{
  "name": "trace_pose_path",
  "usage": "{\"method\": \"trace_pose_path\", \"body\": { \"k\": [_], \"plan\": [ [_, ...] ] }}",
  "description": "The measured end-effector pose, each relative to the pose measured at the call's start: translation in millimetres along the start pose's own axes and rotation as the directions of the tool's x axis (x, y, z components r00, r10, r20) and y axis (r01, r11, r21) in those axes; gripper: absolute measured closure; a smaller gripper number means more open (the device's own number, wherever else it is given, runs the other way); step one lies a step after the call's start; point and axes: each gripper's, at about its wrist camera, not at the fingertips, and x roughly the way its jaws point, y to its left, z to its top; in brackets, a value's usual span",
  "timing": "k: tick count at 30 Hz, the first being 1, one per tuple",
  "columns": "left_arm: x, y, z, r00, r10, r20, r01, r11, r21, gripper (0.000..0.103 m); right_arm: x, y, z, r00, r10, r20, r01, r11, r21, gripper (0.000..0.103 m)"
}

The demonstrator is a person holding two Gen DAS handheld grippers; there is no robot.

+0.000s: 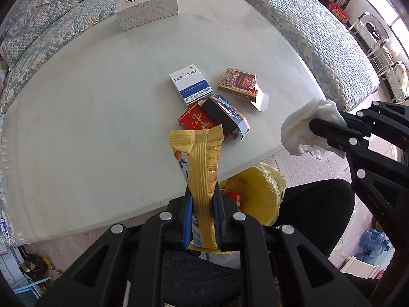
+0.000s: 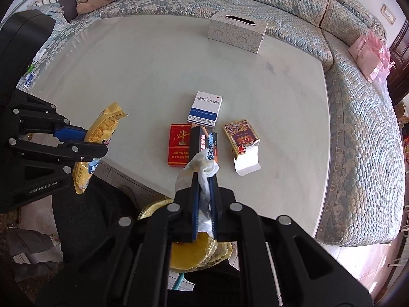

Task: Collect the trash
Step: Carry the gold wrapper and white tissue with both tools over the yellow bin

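Wrapper: I hold the yellow snack wrapper (image 1: 202, 168) in the left gripper (image 1: 202, 197); its fingers are clamped on the lower part, so the crimped top stands up free above the near edge of the bench (image 1: 102, 128). It is crinkled foil, gold with a printed picture, and it looks empty and light.

Tissue: the right gripper (image 2: 204, 181) has its fingers pressed together on a crumpled white tissue (image 2: 202, 166). The tissue puffs out beyond the tips, soft and wrinkled, a little right of the wrapper and just off the bench edge.

Why held so: I judge both pieces are lifted clear of the bench for carrying to a bin; a pinch low on thin material keeps it from slipping.

Yellow bag: under the near bench edge, between the grippers, I see a yellow bag or liner (image 1: 258, 192). It may be the trash bag, but I cannot tell for sure.

Left on bench: four small boxes lie together in the middle: white-and-blue medicine box (image 2: 205, 110), red pack (image 2: 180, 144), black pack (image 2: 204, 140) leaning over the red one, and gold-and-red pack (image 2: 240, 136) with its flap open.

Far side: a patterned tissue box (image 2: 236, 32) stands near the far edge, well apart from the rest, and the sofa (image 2: 358, 128) goes around the bench.
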Motion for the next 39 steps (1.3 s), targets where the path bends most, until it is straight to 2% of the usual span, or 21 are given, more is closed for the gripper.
{"method": "trace_pose_path", "body": {
  "k": [7,16,19,23,28,35,39],
  "plan": [
    [10.6,-20.2,-28.3,1.0,-0.015,-0.003,0.015,0.999,0.033,0.089,-1.3,20.0,-39.0,1.0,0.005,-0.009,-0.005,1.0,-0.029,0.094],
    [42.5,-44.6,-55.7,0.999,-0.038,0.003,0.037,0.996,0.076,0.089,23.1,33.4,-82.1,0.999,0.018,-0.043,-0.02,0.999,-0.032,0.094],
    [58.1,-49.6,-63.2,0.999,-0.048,-0.003,0.048,0.996,0.077,0.089,35.7,31.3,-92.8,0.998,0.024,-0.058,-0.025,1.0,-0.015,0.094],
    [80.7,-57.4,-72.6,1.0,-0.03,-0.004,0.031,0.995,0.092,0.089,51.1,33.1,-105.6,0.998,-0.011,-0.06,0.01,1.0,-0.027,0.094],
    [109.5,-65.5,-82.0,0.998,-0.054,-0.024,0.056,0.993,0.104,0.089,69.5,33.7,-120.3,0.998,-0.017,-0.058,0.016,1.0,-0.021,0.094],
    [153.1,-70.8,-91.9,0.994,-0.091,-0.059,0.097,0.991,0.091,0.089,102.4,35.4,-139.3,0.996,0.02,-0.091,-0.019,1.0,0.008,0.094],
    [177.8,-71.6,-96.5,0.997,-0.051,-0.064,0.055,0.995,0.078,0.089,124.7,36.7,-150.3,0.993,0.034,-0.114,-0.031,0.999,0.023,0.094]
  ]
}}
